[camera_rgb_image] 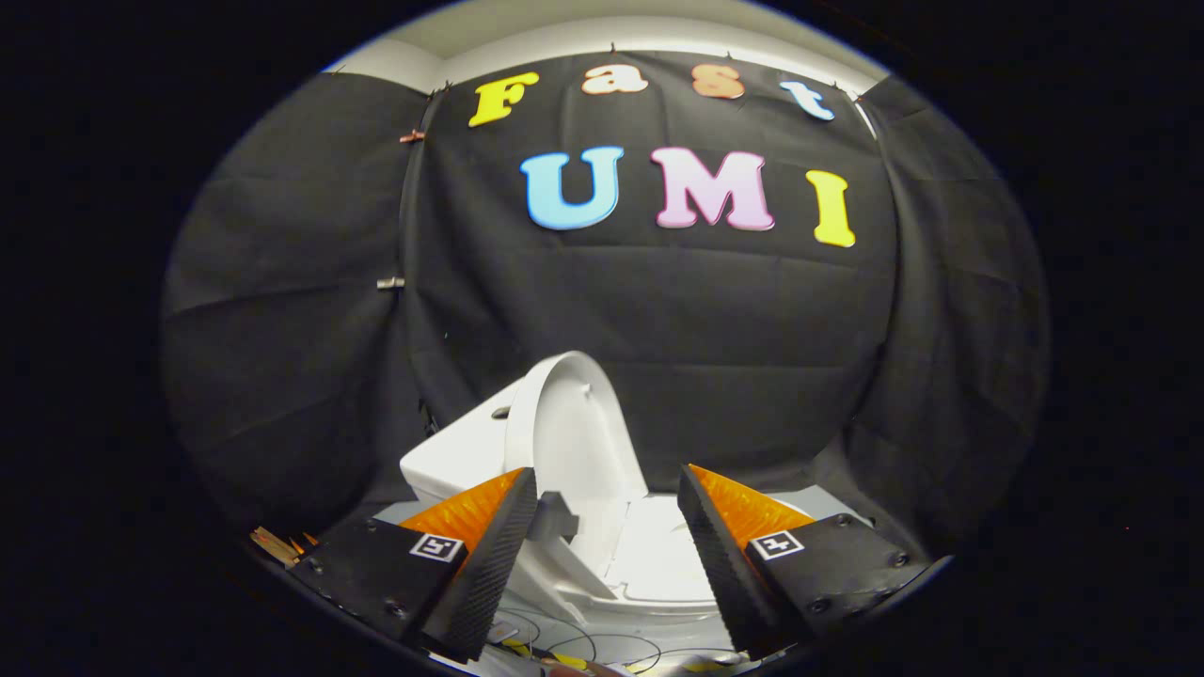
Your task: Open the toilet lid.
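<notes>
Gaping claw: the claw [607, 527] stands wide open, gripping nothing, its two fingers spread to either side of the toilet.
Markers: each finger carries a small square black-and-white coded tag; nothing on them can be read as words.
Wires: thin cables [564, 649] loop on the floor just below the fingers.
Toilet bowl: the white toilet [658, 564] sits between the fingers; what is in the bowl cannot be told.
Toilet lid: the toilet lid [574, 432] is raised, standing nearly upright just beyond the left finger.
Tank: the white tank [461, 451] is behind the lid.
Wall: black cloth hangs behind.
</notes>
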### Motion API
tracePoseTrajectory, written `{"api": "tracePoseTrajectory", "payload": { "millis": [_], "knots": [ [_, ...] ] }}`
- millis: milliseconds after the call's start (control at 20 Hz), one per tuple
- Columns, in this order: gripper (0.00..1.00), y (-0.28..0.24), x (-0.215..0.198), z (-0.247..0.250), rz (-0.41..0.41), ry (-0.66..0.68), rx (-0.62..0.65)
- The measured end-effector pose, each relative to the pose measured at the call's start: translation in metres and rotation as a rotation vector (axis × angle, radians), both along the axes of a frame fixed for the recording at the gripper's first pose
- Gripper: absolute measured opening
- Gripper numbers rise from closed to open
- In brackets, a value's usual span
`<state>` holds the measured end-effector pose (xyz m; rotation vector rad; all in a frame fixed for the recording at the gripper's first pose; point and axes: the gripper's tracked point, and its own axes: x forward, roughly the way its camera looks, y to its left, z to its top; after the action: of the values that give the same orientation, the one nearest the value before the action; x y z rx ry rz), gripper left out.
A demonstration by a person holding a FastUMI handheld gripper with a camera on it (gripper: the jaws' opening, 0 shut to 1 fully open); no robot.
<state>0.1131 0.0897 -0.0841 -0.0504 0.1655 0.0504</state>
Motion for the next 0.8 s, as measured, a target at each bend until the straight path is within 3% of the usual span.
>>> {"api": "tracePoseTrajectory", "payload": {
  "millis": [100,350,800],
  "knots": [
    [0.99,-0.018,-0.021,0.031,-0.023,-0.058,0.004],
    [0.99,-0.042,-0.069,0.082,-0.03,-0.139,-0.006],
    [0.99,-0.082,-0.119,0.124,-0.088,-0.212,-0.06]
  ]
}}
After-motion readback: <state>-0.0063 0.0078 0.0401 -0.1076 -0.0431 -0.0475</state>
